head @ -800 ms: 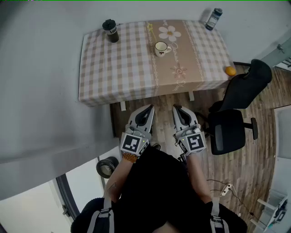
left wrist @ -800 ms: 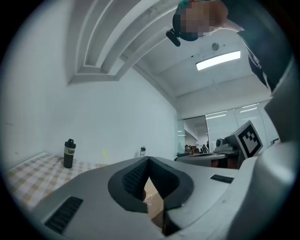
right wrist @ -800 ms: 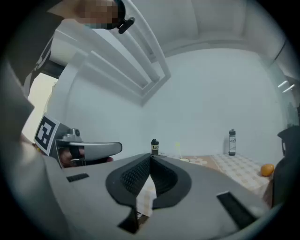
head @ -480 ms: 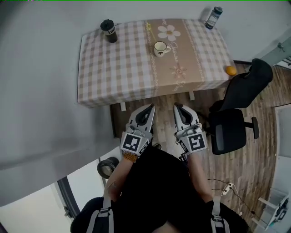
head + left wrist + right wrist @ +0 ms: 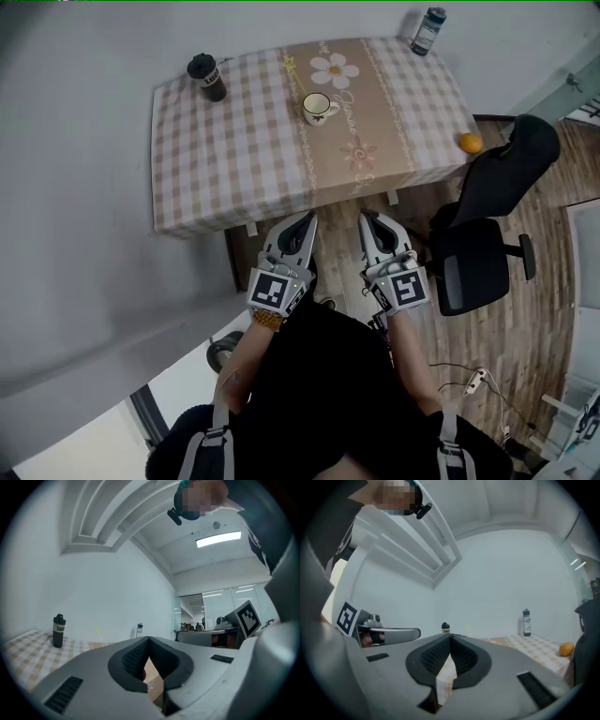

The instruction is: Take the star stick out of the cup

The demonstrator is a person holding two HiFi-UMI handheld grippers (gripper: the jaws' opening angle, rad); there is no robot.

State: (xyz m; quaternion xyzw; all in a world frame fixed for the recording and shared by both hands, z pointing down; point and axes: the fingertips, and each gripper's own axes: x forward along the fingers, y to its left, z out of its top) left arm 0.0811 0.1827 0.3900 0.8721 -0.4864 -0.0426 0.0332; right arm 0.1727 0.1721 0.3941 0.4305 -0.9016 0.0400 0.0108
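Note:
A white cup (image 5: 317, 108) stands on the checked tablecloth (image 5: 225, 159), near the middle of the table. A thin yellow star stick (image 5: 292, 70) leans out of it toward the far side. The stick shows faintly as a yellow mark (image 5: 98, 632) in the left gripper view and as the star stick (image 5: 468, 628) in the right gripper view. My left gripper (image 5: 306, 225) and right gripper (image 5: 367, 225) are held side by side in front of my body, short of the table's near edge. Both are shut with nothing between their jaws.
A black tumbler (image 5: 206, 77) stands at the table's far left and a water bottle (image 5: 428, 30) at its far right. An orange (image 5: 470, 142) lies by the right edge. A black office chair (image 5: 487, 225) stands to the right on the wooden floor.
The table has slid left and a little nearer in the head view as I move. Both grippers keep their place in front of me, still shut.

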